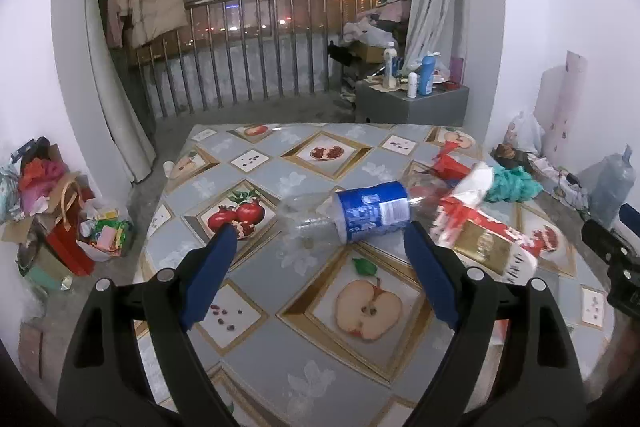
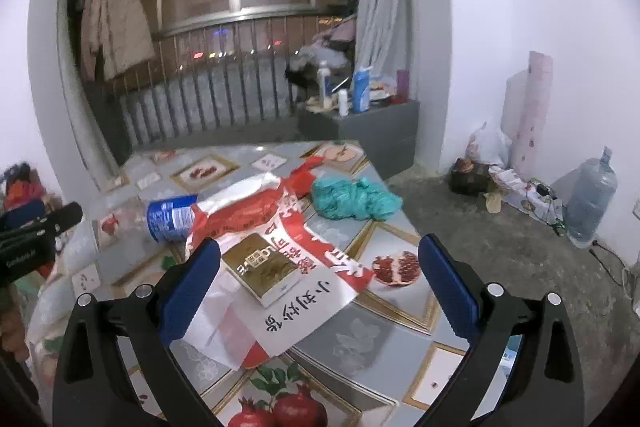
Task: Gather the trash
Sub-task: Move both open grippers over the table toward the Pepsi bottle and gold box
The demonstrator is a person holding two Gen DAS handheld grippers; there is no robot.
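Note:
A crushed clear plastic bottle with a blue label lies on its side on the fruit-patterned table. My left gripper hovers just short of it, open, with nothing between its blue pads. To the bottle's right lies a red-and-white plastic bag with a gold box print, and past it a teal crumpled bag. In the right wrist view my right gripper stands open above the red-and-white bag. The bottle lies left of the bag and the teal bag behind it.
A heap of bags and paper sits on the floor left of the table. A grey cabinet with bottles stands behind the table by the balcony railing. A large water jug and clutter line the right wall. The other gripper shows at the right edge.

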